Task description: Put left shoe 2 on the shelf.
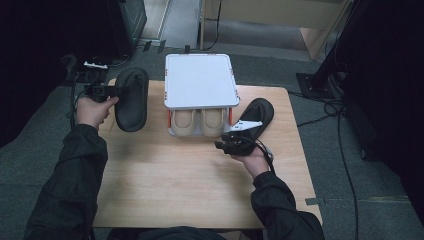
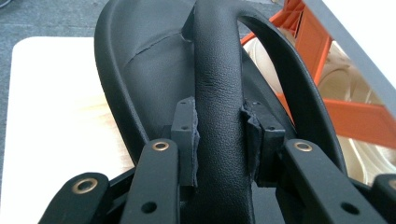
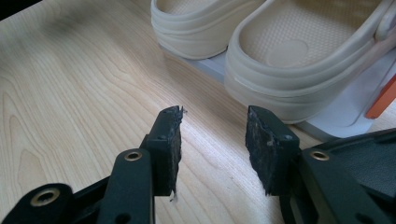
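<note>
A black slipper [image 1: 132, 100] hangs above the left end of the wooden table [image 1: 175, 185]. My left gripper [image 1: 112, 91] is shut on its strap. In the left gripper view the pads [image 2: 184, 135] press both sides of that strap [image 2: 219, 79], with the left gripper [image 2: 219, 135] under the sole. A second black slipper [image 1: 260, 112] lies on the table at the right. My right gripper [image 1: 226, 145] sits beside it, and in the right gripper view the right gripper [image 3: 212, 135] stands open over bare wood with nothing between its jaws. It faces two beige clogs [image 3: 299, 60].
A white shoe rack [image 1: 200, 80] with orange legs stands at the back middle. The beige clogs [image 1: 200, 121] sit on its lower shelf. Cables and dark stands lie on the floor at the right. Bare wood spreads across the table's front half.
</note>
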Tool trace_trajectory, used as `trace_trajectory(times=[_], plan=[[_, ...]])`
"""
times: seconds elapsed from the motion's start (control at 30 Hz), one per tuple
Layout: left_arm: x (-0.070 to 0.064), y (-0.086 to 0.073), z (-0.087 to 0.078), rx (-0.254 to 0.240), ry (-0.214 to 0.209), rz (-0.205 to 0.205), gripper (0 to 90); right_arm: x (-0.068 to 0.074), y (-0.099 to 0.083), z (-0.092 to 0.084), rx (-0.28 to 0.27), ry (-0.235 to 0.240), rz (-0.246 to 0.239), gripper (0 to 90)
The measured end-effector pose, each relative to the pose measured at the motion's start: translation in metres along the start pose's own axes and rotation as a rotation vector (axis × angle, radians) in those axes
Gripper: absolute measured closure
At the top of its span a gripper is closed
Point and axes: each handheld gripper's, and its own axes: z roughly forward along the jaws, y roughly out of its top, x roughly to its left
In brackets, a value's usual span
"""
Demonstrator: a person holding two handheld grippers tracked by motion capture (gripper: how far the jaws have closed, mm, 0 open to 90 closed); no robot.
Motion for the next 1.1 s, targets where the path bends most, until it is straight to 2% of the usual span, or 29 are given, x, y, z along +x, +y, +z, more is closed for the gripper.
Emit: trace_trajectory(times=[0.13, 0.57, 0.73, 0.83, 1.1], plan=[[-0.007, 0.011, -0.006, -0.004, 0.001, 0.005, 68.8, -0.001, 0.001, 0.001, 0.002, 0.004, 0.004, 56.3], [-0.044, 0.056, -0.018, -0.023, -0.014, 0.045, 68.8, -0.001, 0.002, 0.002, 0.0, 0.009, 0.002, 56.3], [-0.059, 0.071, -0.016, -0.032, -0.026, 0.062, 68.8, -0.002, 0.002, 0.002, -0.003, 0.01, 0.004, 56.3], [-0.064, 0.077, -0.016, -0.049, -0.04, 0.048, 68.8, -0.002, 0.001, 0.003, 0.0, 0.011, 0.006, 56.3], [-0.09, 0.09, -0.003, -0.039, -0.052, 0.064, 68.8, -0.001, 0.002, 0.002, -0.01, 0.019, 0.005, 56.3]])
